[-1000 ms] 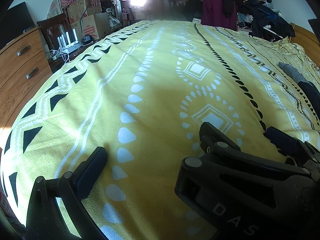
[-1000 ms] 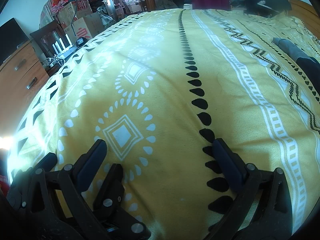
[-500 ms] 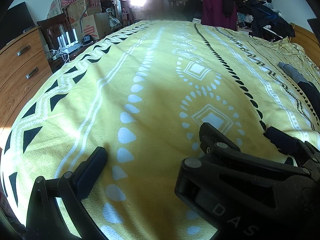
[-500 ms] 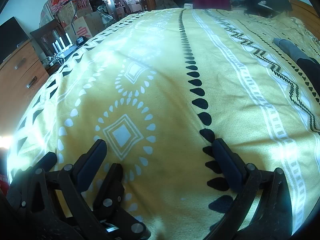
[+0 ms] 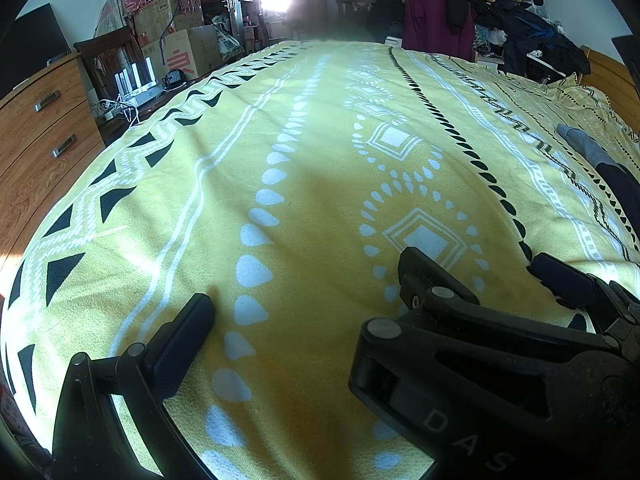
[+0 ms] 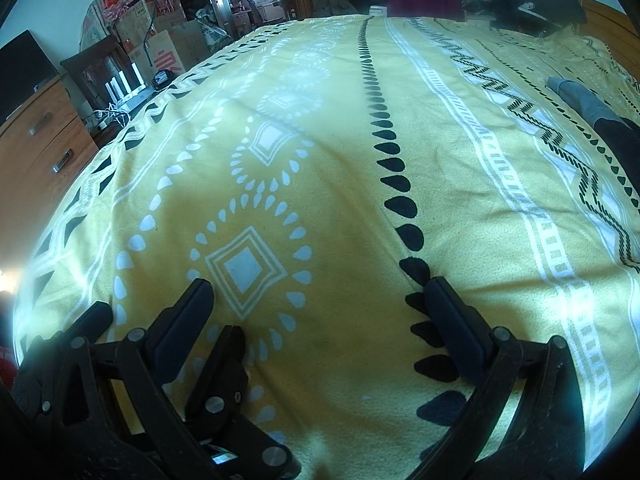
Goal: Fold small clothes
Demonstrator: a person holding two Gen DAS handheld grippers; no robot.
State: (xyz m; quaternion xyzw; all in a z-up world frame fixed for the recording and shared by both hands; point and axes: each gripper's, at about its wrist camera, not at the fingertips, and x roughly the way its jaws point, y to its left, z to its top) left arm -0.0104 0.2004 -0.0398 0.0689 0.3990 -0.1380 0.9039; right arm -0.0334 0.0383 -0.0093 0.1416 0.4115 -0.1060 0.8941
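Yellow patterned bedspread [image 6: 340,140] unchanged: my left gripper [image 5: 304,284] and right gripper [image 6: 320,300] stay spread, empty; dark garment [image 6: 592,108] waits at two o'clock.

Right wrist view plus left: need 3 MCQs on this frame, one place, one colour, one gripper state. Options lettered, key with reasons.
1. Where does the grey and dark garment lie on the bedspread?
A. far right side
B. centre, between the fingers
C. left edge, by the dresser

2. What is the bedspread's base colour?
A. red
B. yellow
C. plain white

3. What state is the right hand-held gripper in?
A. shut on the garment
B. shut on a fold of bedspread
C. open, holding nothing

Key:
1 A: in both views the garment sits at the right edge, well away from both grippers.
2 B: yellow cloth with white and black pattern runs across the whole bed.
3 C: its fingers stand wide apart with only bedspread showing between them; the left hand-held gripper is open likewise.
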